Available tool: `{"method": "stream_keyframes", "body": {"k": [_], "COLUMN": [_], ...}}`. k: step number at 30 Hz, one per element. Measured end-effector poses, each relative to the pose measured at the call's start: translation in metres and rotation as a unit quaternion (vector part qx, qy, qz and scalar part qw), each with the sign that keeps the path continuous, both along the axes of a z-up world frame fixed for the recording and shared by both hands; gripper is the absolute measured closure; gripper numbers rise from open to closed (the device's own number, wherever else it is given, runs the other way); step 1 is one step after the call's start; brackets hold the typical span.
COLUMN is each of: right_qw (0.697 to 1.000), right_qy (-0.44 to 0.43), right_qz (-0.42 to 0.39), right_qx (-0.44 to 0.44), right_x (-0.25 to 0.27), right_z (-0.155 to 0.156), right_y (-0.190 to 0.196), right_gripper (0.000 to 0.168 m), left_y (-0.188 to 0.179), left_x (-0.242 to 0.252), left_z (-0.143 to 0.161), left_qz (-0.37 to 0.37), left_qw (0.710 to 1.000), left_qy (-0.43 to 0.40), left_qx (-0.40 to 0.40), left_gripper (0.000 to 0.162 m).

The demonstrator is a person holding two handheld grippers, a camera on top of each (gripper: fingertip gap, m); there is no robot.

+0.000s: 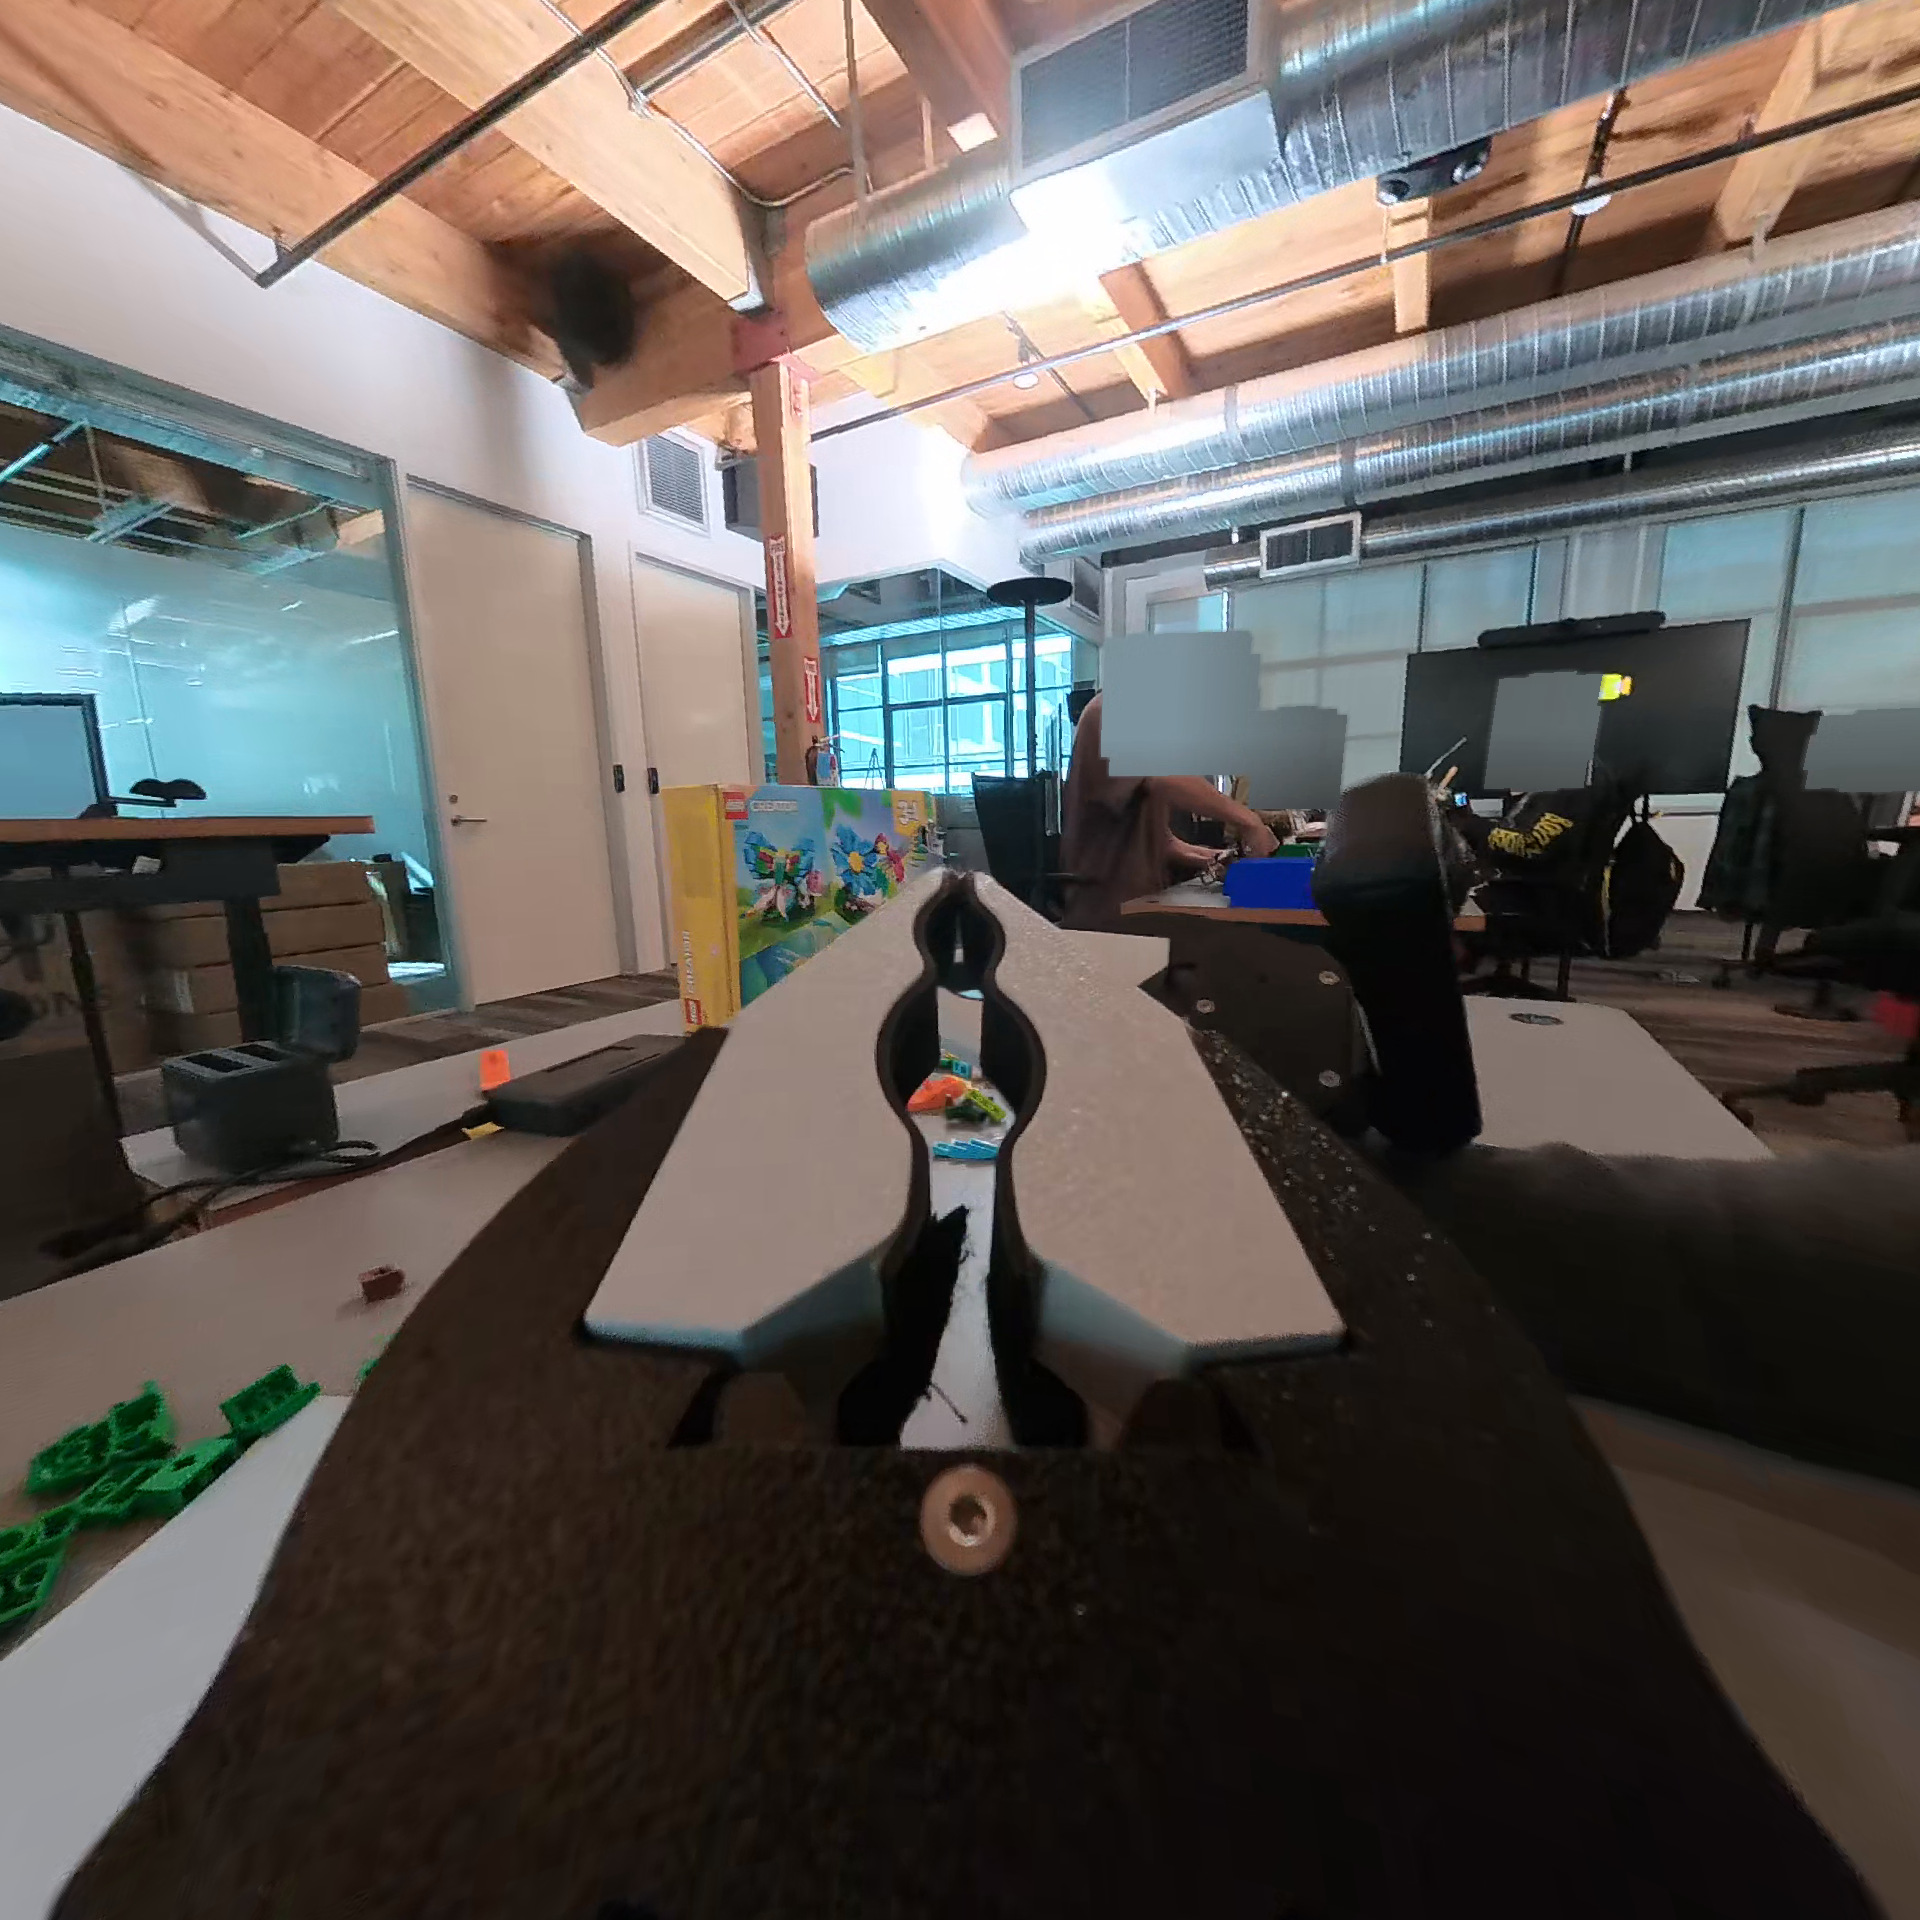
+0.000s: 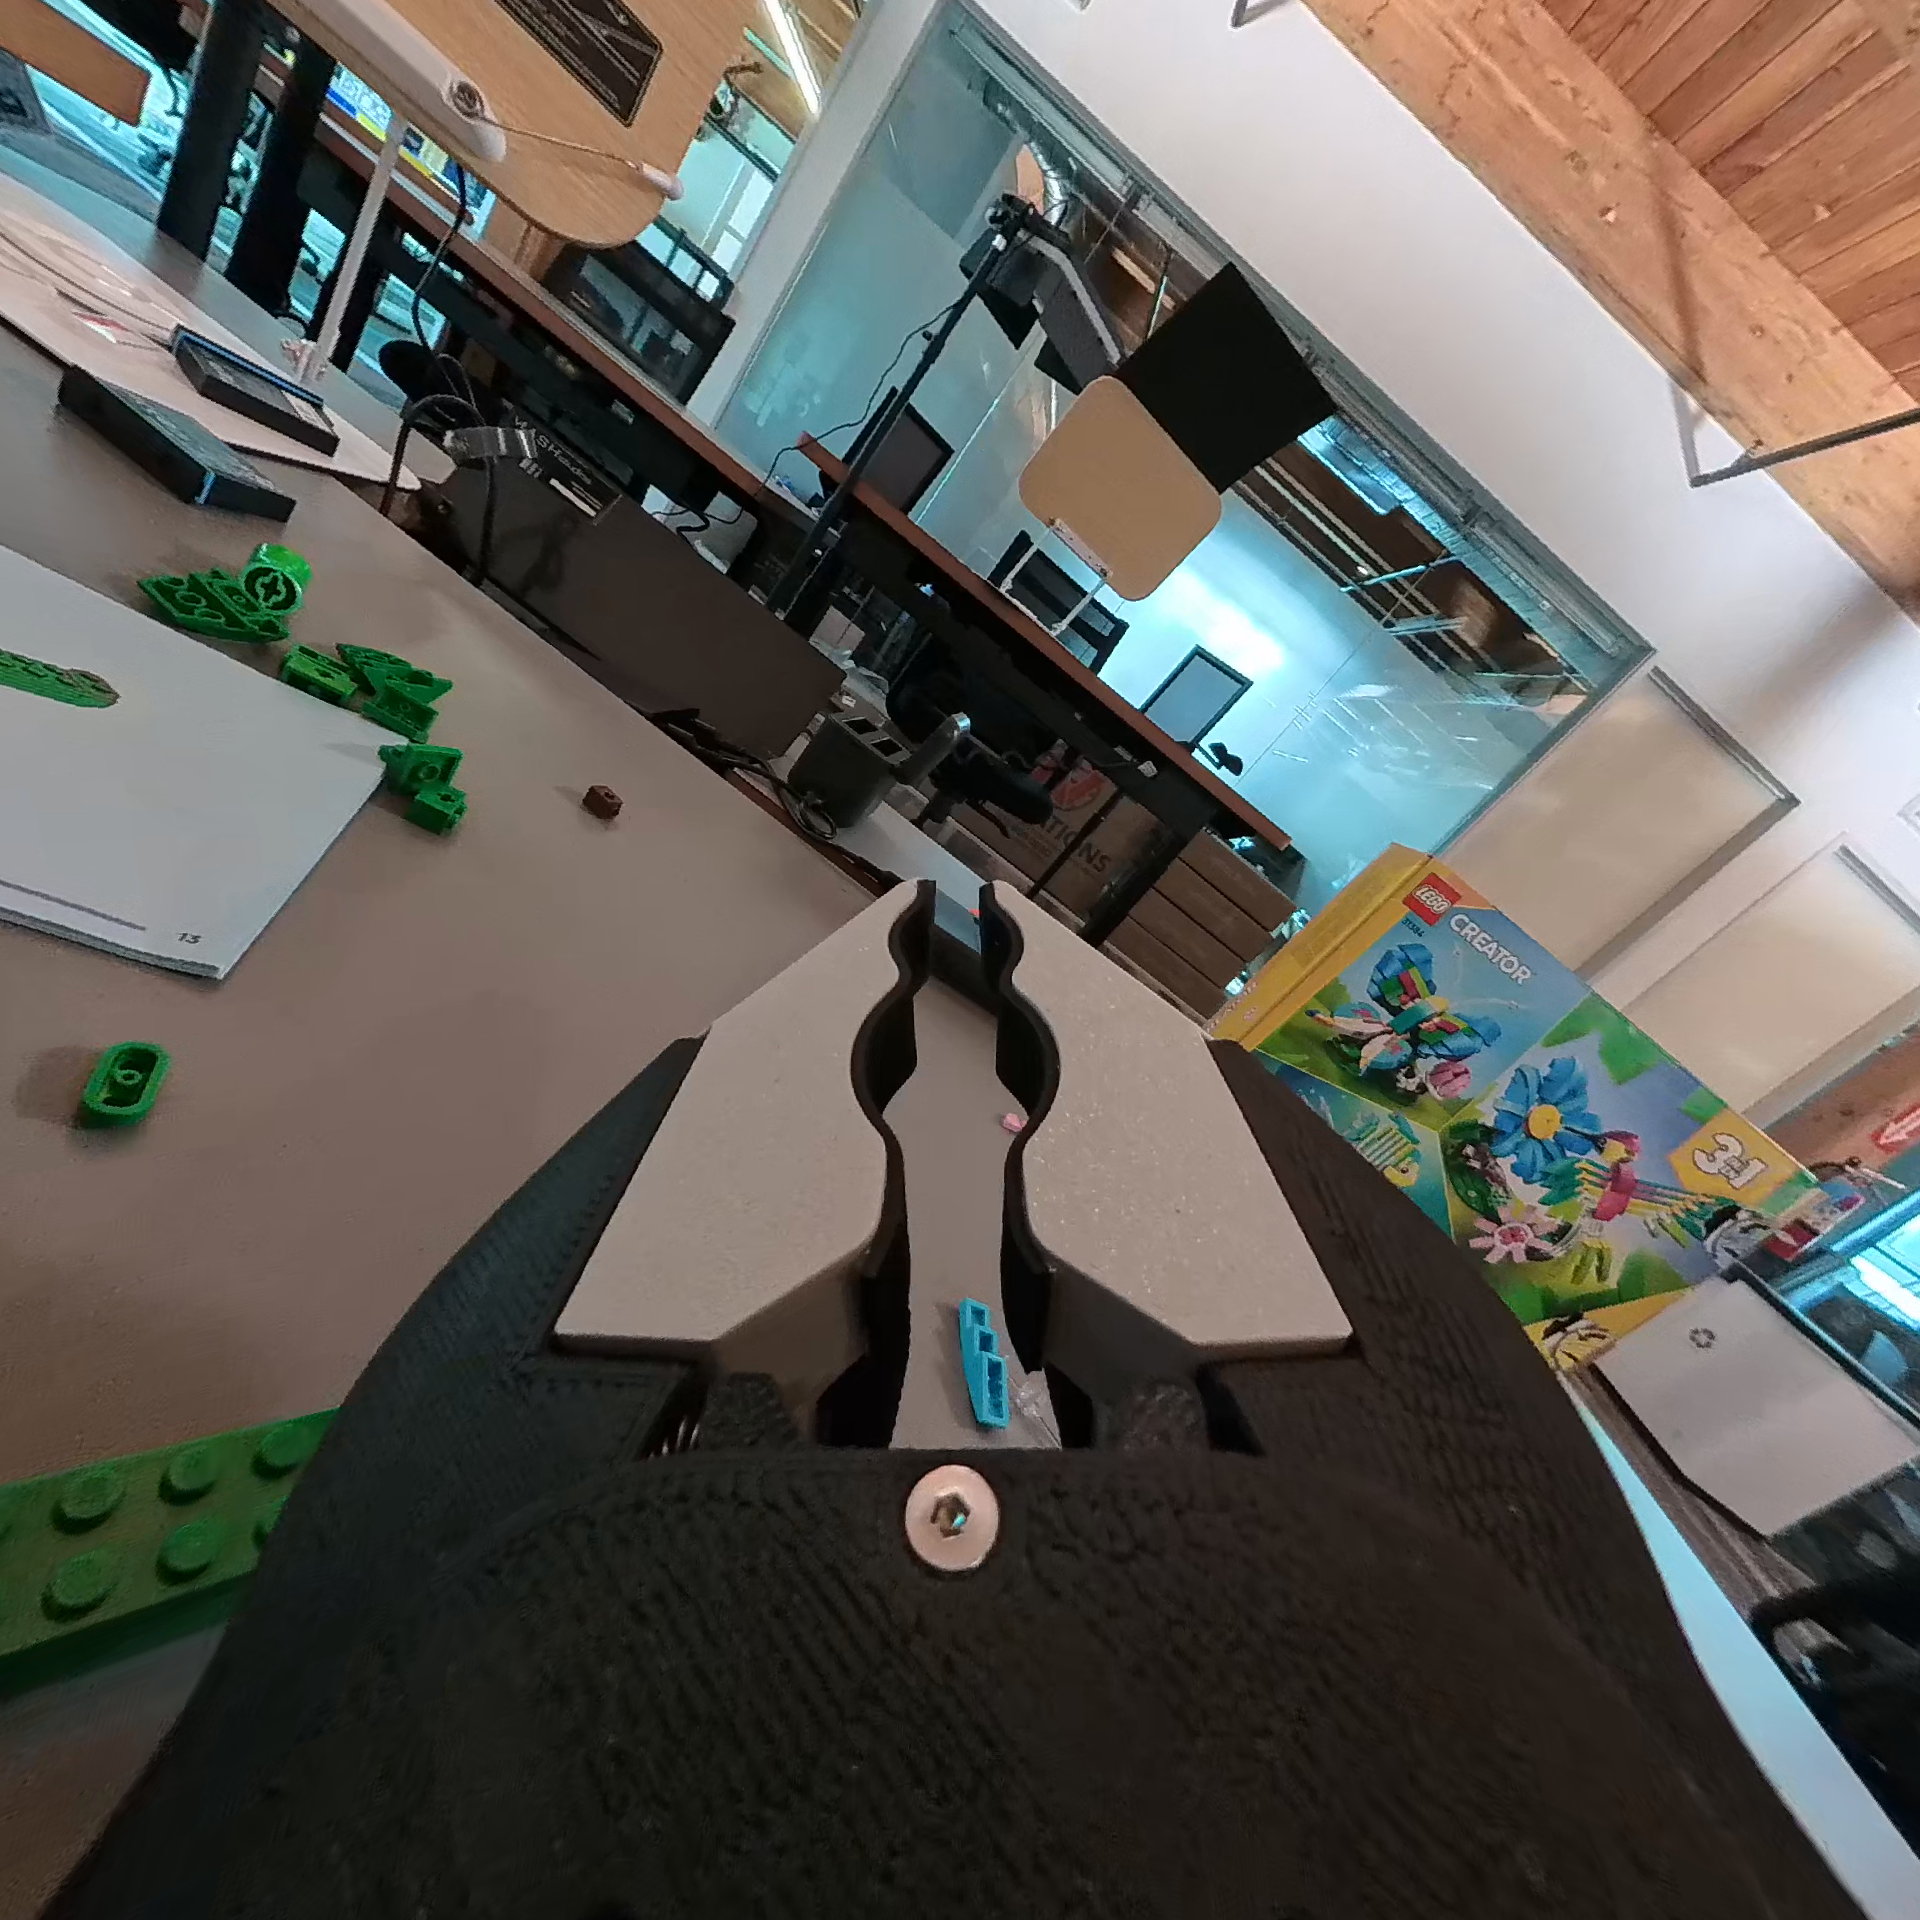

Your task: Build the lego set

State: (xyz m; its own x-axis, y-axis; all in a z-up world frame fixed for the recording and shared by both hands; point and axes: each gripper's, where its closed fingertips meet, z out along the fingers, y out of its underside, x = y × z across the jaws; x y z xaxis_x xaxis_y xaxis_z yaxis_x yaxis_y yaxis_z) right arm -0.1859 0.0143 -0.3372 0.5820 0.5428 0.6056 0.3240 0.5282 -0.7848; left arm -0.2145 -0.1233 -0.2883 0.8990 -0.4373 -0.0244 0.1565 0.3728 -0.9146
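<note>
Between the tips of the left gripper nothing is held and its jaws meet; the right gripper is parted a little, also empty, so both seem lifted between picks. Beneath them lie loose colourful pieces and a blue brick; farther left, green bricks beside the instruction booklet, probably sorted for reach. Behind stands the set box, probably for reference.

Left hand-held gripper: coarse black printed body, two pale grey finger plates with wavy black inner edges, one silver hex screw centred below them. Right hand-held gripper: same build, black ribbed print texture, grey plates, silver hex screw. Dark grey sleeve visible in left wrist view.
</note>
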Motion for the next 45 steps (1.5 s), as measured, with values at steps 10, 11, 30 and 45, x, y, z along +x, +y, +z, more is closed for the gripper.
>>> {"method": "stream_keyframes", "body": {"k": [10, 11, 30, 45], "right_qw": [1.000, 1.000, 1.000, 1.000], "right_qy": [0.001, 0.001, 0.006, -0.024], "right_qz": [0.004, 0.005, 0.008, -0.007], "right_qx": [-0.002, -0.002, -0.022, -0.004], "right_x": [0.000, 0.000, 0.000, -0.005], "right_z": [0.000, 0.000, -0.002, -0.006], "right_y": [0.000, 0.000, 0.001, 0.001], "right_gripper": [0.162, 0.162, 0.162, 0.162], "left_y": [0.004, 0.004, 0.004, 0.003], "left_x": [-0.001, -0.001, 0.005, 0.009], "left_z": [-0.003, -0.003, -0.005, -0.005], "left_qz": [-0.003, -0.004, -0.014, -0.022], "left_qw": [1.000, 1.000, 1.000, 1.000], "left_qy": [-0.004, -0.003, 0.003, 0.011], "left_qx": [-0.010, -0.010, -0.014, -0.012], "left_gripper": [0.162, 0.162, 0.162, 0.162]}}
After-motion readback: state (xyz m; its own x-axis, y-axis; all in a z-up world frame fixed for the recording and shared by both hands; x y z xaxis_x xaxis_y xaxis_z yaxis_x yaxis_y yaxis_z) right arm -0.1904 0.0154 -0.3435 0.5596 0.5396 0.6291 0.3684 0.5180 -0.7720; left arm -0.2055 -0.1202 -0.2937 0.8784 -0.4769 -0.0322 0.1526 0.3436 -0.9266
